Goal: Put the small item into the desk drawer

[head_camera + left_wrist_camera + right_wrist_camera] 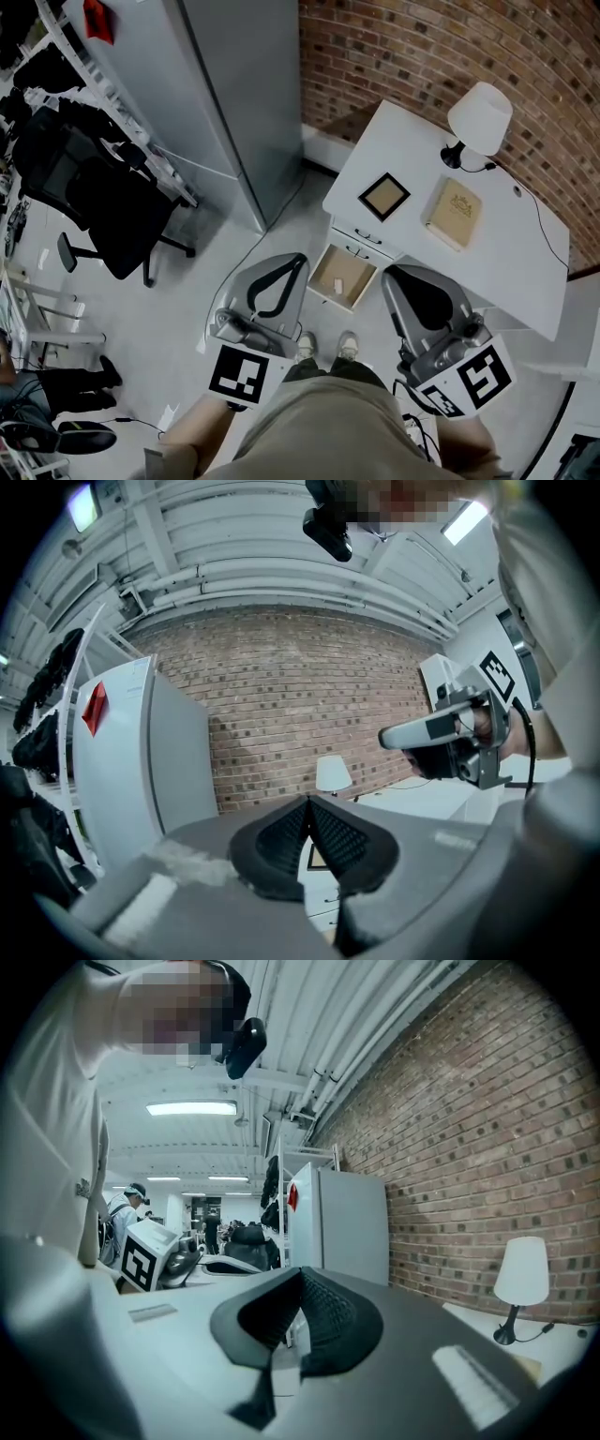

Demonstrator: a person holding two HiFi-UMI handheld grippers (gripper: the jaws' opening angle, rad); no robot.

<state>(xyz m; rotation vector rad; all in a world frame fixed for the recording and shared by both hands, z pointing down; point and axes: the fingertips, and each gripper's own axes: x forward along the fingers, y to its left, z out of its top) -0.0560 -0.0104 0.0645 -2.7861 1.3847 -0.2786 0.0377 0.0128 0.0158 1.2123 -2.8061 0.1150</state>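
The desk [506, 272] top is finished in smooth, matt white, and the inside of the open drawer [361, 267] is lined with pale, bare, wood-like board. The wall [422, 47] is built of rough red-brown brick. The lamp [480, 114] shade is seen as matt white — cloth or plastic cannot be told. The book [454, 213] is covered in dull tan. The left gripper [307, 801] and right gripper [300, 1274] are moulded in matt grey plastic, and their pads [281, 832] are faced with black, ribbed, rubber-like material. The floor [206, 281] is finished pale and smooth — faintly glossy.
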